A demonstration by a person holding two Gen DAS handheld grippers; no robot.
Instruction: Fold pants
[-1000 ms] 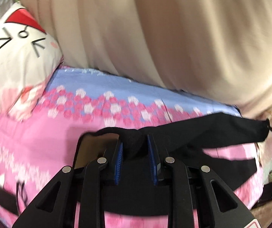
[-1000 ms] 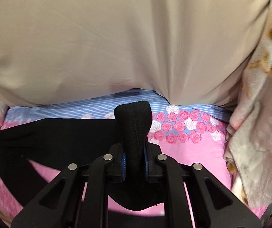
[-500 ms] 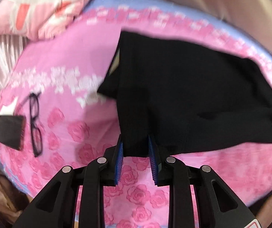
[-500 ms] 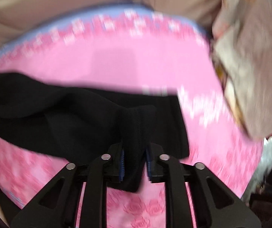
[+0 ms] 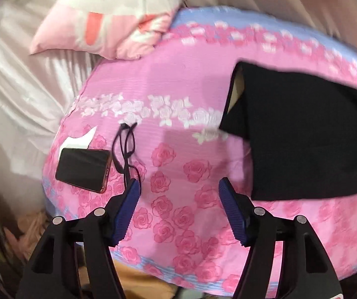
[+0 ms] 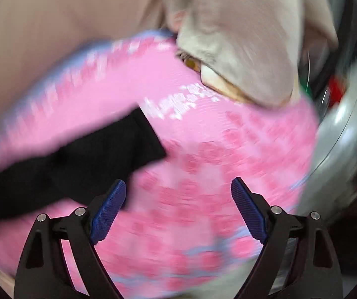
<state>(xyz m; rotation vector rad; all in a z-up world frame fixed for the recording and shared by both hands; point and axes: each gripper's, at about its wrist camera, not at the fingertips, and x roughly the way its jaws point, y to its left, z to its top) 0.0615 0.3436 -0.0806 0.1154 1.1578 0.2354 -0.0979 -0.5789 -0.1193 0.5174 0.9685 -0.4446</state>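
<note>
1. Far left of left wrist view: phone [image 5: 83, 169] and glasses [image 5: 126, 147] on the bed [image 5: 178, 104], side by side near the bed's left edge. Pillow [image 5: 111, 22] further back. All well apart from the pants.
2. Left claw [image 5: 178, 190]: wide open, empty, hovering over bare pink sheet near the front edge of the bed. Left finger tip overlaps the glasses' arm in view; contact cannot be told.
3. Pants [image 5: 303, 134]: flat on the bed, up and to the right of left claw. Near corner just beside the right finger pad. Tan lining showing at the left end, so probably the waistband side.
4. Long axis of pants: runs left-right across the bed, roughly parallel to the front edge.
5. Right wrist view, blurred: pants [image 6: 78, 164] up and to the left of right claw [image 6: 178, 191]. Square end of the fabric just beyond the left finger pad, not touching as far as visible.
6. Right claw: wide open, empty, over bare sheet.
7. Judgement: each claw sits outboard of one end of the pants, about equally near. Next fold likely end-to-end along the long axis; open sheet in front and to the right, clutter only far left.
8. Right of bed: beige cloth heap [image 6: 240, 49] at the back corner, grey rounded object [image 6: 340, 137] past the edge. Little room there.
</note>
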